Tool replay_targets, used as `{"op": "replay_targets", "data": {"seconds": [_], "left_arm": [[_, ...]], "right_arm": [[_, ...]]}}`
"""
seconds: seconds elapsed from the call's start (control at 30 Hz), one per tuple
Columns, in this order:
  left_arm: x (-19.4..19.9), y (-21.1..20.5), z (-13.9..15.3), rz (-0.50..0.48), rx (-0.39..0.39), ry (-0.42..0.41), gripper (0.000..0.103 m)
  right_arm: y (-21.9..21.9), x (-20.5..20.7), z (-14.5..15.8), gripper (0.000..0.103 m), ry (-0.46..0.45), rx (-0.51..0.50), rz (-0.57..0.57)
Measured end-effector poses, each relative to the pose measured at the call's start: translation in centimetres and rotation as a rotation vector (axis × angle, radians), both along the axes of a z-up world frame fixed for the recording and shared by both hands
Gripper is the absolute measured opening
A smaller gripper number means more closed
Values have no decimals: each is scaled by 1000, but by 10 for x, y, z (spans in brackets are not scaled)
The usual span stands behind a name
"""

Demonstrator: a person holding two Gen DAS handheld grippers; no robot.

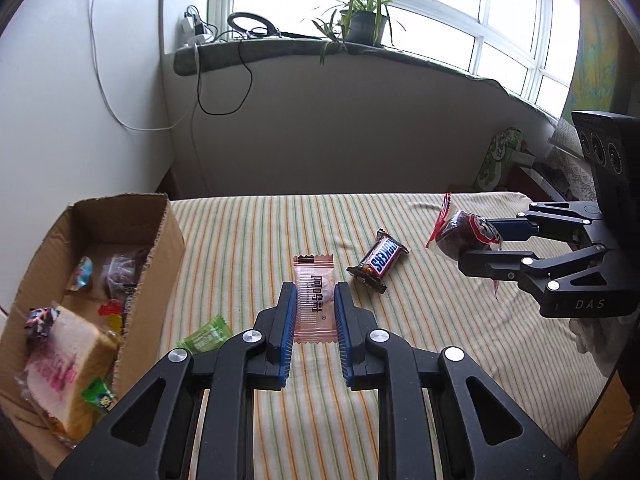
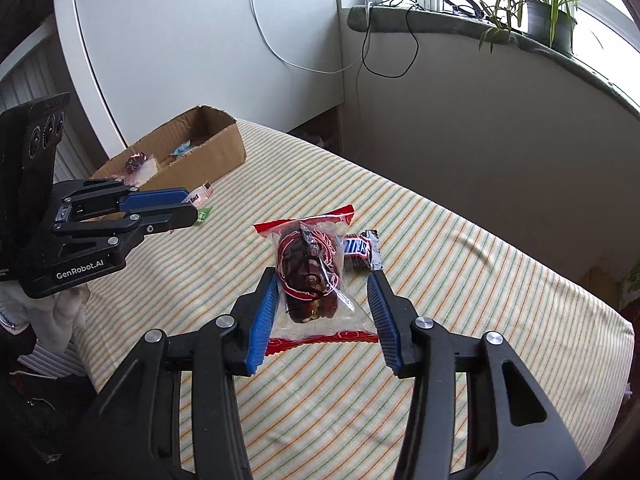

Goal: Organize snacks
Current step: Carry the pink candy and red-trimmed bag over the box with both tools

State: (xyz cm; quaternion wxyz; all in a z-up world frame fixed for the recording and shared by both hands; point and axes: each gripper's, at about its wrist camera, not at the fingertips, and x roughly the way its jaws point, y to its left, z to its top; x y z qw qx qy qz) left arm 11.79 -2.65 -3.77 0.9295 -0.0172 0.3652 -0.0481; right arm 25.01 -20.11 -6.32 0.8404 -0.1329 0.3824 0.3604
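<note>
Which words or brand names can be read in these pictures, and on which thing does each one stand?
"SNICKERS": on the chocolate bar, lying on the striped cloth.
"DAS": on the right tool body.
"GenRobot.AI": on the left tool body.
Black Chinese characters on the pink wrapper in the left tool: I cannot read them.
Pink print on the bread bag: blurred.

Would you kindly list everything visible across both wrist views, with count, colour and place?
cardboard box: one, brown, left end of the bed, holds wrapped bread and small sweets
Snickers bar: one, brown, lying mid-bed
green candy: one, on the bed beside the box
striped sheet: one, cream with green and orange stripes, covering the bed
potted plant: one, green, windowsill
pink wrapped sweet: one, between the left gripper's fingers
red-edged chocolate cake pack: one, between the right gripper's fingers
left gripper: black, blue pads, shut on the sweet
right gripper: black, blue pads, holding the cake pack
</note>
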Motion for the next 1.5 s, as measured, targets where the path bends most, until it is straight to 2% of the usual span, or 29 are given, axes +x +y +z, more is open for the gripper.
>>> {"op": "replay_targets", "data": {"seconds": [0.43,0.63,1.07,1.5], "left_arm": [[-37,30,20,60,-34,-64,17],[-50,57,25,99,-48,-78,17],[-65,113,24,187,-43,-87,17],[-66,154,15,245,-42,-74,17]], "right_arm": [[52,-16,24,47,-32,15,58],[77,-15,30,47,-29,26,85],[152,-6,31,47,1,28,153],[222,7,20,48,42,15,206]]}}
